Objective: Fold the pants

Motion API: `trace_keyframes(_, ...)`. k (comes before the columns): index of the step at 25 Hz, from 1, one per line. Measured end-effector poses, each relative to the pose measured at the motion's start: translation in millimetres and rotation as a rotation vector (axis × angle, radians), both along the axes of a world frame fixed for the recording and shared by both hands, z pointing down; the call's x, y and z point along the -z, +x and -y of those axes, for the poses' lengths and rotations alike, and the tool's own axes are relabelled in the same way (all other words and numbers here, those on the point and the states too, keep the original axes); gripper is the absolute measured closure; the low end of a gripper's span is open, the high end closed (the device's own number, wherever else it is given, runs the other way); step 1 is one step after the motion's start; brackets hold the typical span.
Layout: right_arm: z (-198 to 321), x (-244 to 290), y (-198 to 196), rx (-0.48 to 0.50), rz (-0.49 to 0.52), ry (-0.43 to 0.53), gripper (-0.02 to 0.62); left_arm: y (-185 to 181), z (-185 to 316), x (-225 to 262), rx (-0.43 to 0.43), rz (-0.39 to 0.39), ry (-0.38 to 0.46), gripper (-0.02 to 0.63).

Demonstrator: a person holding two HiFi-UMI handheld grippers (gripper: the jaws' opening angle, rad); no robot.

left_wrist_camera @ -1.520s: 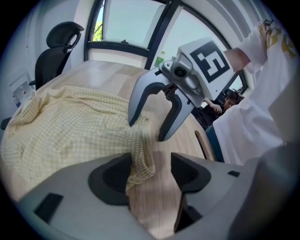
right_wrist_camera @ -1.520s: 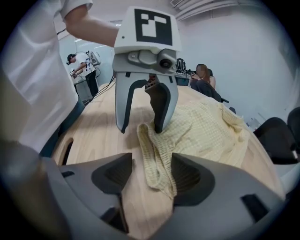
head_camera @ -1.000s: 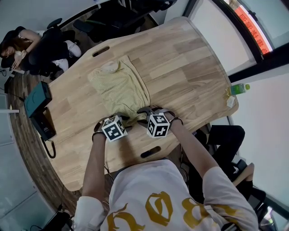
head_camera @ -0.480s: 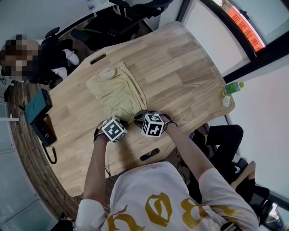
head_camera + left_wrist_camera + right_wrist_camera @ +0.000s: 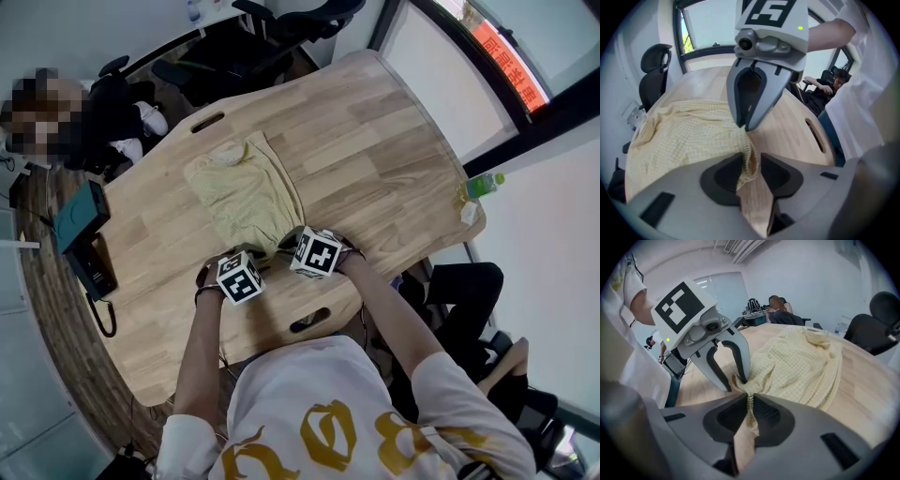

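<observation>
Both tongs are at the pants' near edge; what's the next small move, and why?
Probably close the left tongs: they have just been opening, so the hem of the pants hangs loose between them, while the right tongs, just closing, already pinch it.

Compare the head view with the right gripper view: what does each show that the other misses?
Head view only: the green bottle at the edge of the table, and the teal box. Right gripper view only: the right gripper, jaws just closing, pinching the pants hem. Both: the yellow pants on the wooden table, and the left gripper, jaws just opening, at the hem.
</observation>
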State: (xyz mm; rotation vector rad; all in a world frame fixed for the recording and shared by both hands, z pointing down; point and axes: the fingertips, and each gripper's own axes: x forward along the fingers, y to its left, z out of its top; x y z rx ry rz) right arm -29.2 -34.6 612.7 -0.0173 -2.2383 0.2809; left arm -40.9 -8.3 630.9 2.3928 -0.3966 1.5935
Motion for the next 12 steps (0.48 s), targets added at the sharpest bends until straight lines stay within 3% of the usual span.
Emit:
trace_keyframes(1,-0.5,1.4,0.1,0.002,0.001,-0.004,0.557,-1.6,3.8,1.3,0.015,0.002,0.015,0.5)
trace_keyframes(3,-1.8,4.5,0.3,-0.002,0.01,-0.016,0.557,-4.2,6.9,5.8,0.031,-0.001,0.024,0.545)
trace_keyframes(7,-2.7,22.2,-0.1,-0.041,0.045,-0.023,0.557,-6.6,5.7,28.2,0.061,-0.041,-0.006,0.56)
trace_keyframes(12,-2.7,59.2,-5.0,-0.031,0.115,0.063,0.557,-11.4,5.2,63.7,0.073,-0.081,-0.009,0.561)
